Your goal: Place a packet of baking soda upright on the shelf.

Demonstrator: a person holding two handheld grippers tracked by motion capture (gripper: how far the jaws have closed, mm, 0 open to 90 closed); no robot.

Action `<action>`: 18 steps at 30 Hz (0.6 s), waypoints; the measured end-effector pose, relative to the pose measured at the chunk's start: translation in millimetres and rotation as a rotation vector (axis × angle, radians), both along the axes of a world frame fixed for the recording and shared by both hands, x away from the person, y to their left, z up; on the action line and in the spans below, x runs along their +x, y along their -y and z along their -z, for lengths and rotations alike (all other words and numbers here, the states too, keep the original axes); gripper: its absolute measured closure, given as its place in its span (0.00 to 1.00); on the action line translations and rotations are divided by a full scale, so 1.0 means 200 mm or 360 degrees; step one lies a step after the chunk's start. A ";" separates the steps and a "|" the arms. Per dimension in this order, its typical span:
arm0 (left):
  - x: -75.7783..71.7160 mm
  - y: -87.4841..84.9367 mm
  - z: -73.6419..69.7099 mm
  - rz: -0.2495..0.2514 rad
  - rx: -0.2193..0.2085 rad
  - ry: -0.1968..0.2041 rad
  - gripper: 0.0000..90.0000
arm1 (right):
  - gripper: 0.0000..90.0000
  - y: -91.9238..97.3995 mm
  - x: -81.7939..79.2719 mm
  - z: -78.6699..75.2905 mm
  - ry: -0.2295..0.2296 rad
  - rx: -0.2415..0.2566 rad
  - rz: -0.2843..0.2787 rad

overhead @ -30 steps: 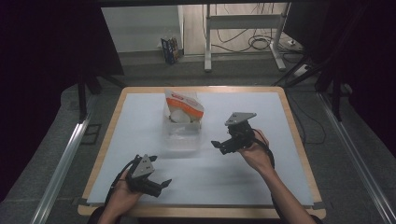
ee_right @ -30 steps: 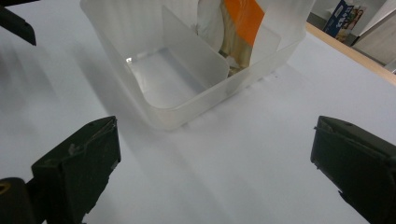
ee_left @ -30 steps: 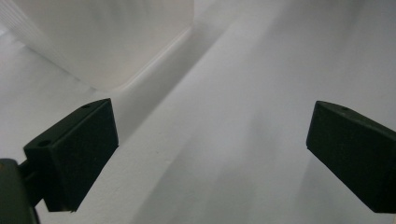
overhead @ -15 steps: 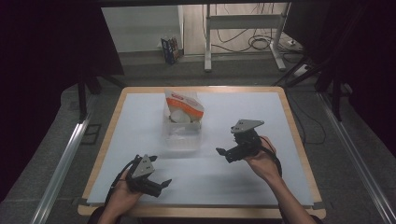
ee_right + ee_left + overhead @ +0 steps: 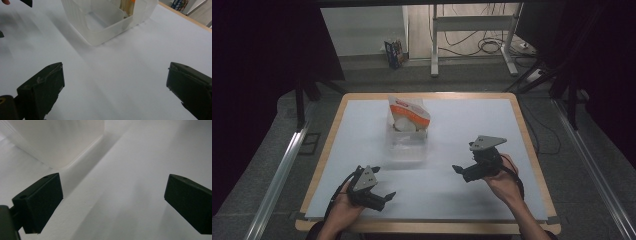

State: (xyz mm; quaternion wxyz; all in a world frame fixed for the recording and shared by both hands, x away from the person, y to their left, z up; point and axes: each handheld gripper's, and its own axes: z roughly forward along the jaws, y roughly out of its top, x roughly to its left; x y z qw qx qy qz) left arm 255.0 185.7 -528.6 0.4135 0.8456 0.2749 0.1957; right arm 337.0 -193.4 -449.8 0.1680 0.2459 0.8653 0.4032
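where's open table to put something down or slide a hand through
Bare table lies left of the clear bin, right of it up to the far edge, and between the left gripper and right gripper. Crowded around the bin and pouch.

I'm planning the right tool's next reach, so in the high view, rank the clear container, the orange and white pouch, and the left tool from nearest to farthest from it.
From the right tool:
1. Clear container, mid-table, up and to its left.
2. Left tool, near the front edge, far left.
3. Orange and white pouch, standing at the container's far end.
The last two are fairly close to call.
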 end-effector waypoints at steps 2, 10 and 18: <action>0.00 0.00 0.00 0.0004 -0.0011 -0.0002 0.02 | 0.01 0.02 -0.01 0.00 -0.0003 0.0001 0.0012; 0.00 -0.01 -0.01 -0.0003 -0.0050 -0.0015 0.02 | 0.01 0.09 -0.05 0.02 -0.0030 0.0014 0.0044; 0.01 -0.02 0.00 -0.0013 -0.0052 -0.0022 0.02 | 0.01 0.17 -0.08 0.06 -0.0077 0.0033 0.0074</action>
